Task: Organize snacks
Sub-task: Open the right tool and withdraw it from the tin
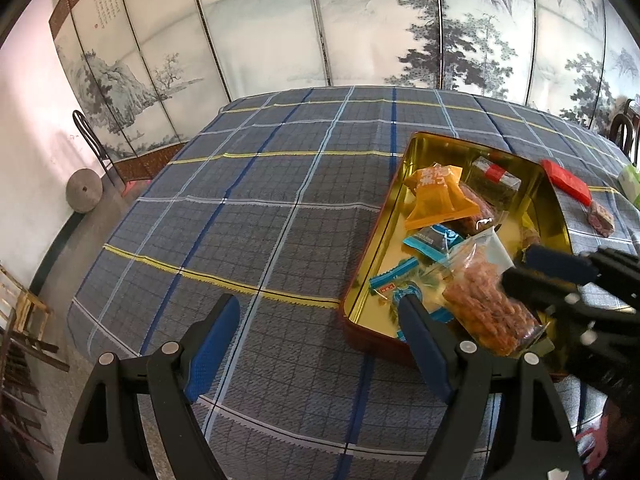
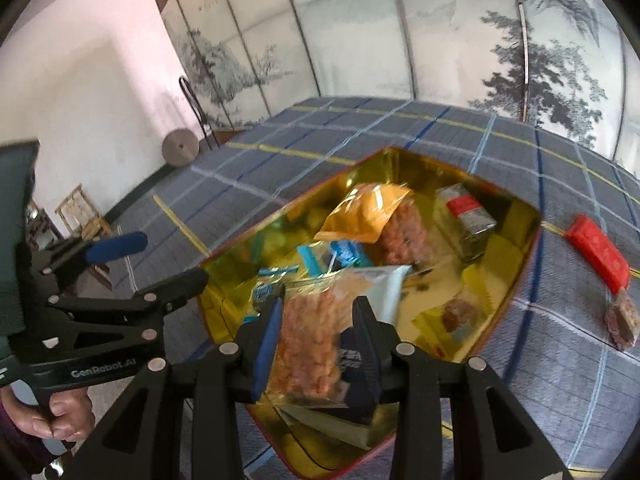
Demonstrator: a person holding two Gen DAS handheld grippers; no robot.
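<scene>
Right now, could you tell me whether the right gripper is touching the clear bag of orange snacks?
Touching: the right wrist view shows the right gripper with both fingers pressed against the clear bag of orange snacks.

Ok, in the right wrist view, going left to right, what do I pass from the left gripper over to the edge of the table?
Left gripper → clear bag of orange snacks held in the right gripper jaws → gold tin → red packet on the plaid tablecloth.

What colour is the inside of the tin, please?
Shiny gold tin, clearest in the left wrist view.
</scene>
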